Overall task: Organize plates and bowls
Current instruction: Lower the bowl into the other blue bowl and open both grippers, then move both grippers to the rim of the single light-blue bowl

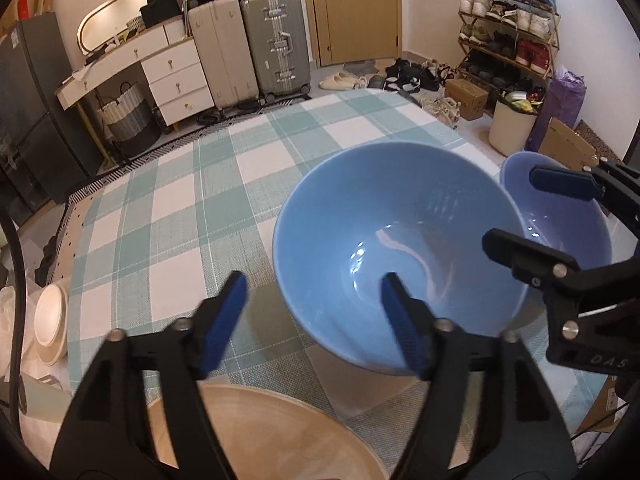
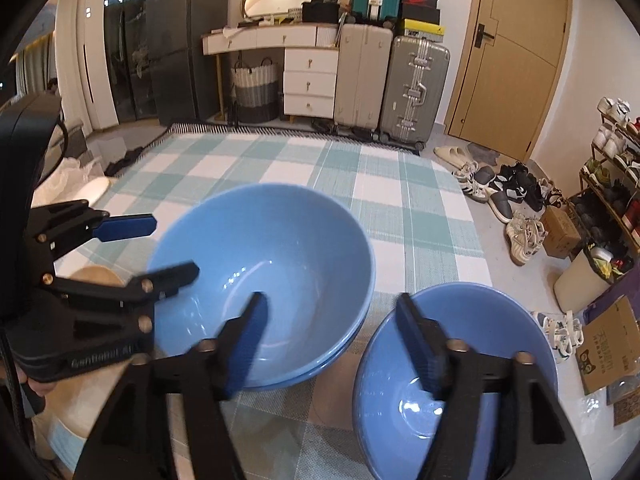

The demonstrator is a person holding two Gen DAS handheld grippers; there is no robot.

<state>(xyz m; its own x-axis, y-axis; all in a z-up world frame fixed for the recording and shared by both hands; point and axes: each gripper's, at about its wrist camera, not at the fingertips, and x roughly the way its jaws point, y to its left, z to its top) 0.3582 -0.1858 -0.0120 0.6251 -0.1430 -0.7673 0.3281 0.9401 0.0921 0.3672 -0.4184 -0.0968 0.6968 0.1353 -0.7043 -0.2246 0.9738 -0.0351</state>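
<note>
A large blue bowl (image 1: 400, 248) (image 2: 272, 264) sits on the green-checked cloth, and a second blue rim shows just under it in the right wrist view. To its right stands a smaller blue bowl (image 1: 560, 220) (image 2: 460, 392). My left gripper (image 1: 314, 316) (image 2: 176, 246) is open and straddles the large bowl's near-left wall, one finger inside and one outside, pads clear of it. My right gripper (image 2: 332, 320) (image 1: 512, 208) is open too, with its left finger over the large bowl and its right finger over the smaller one. A pale wooden plate (image 1: 260, 432) lies under my left gripper.
The checked cloth (image 1: 180, 220) stretches away ahead. White dishes (image 1: 50, 320) lie off its left edge. Suitcases (image 1: 276, 48), a white drawer unit (image 1: 176, 76) and a door stand at the back. Shoes, a shoe rack (image 1: 508, 36), a bin (image 1: 512, 128) and cardboard boxes fill the right.
</note>
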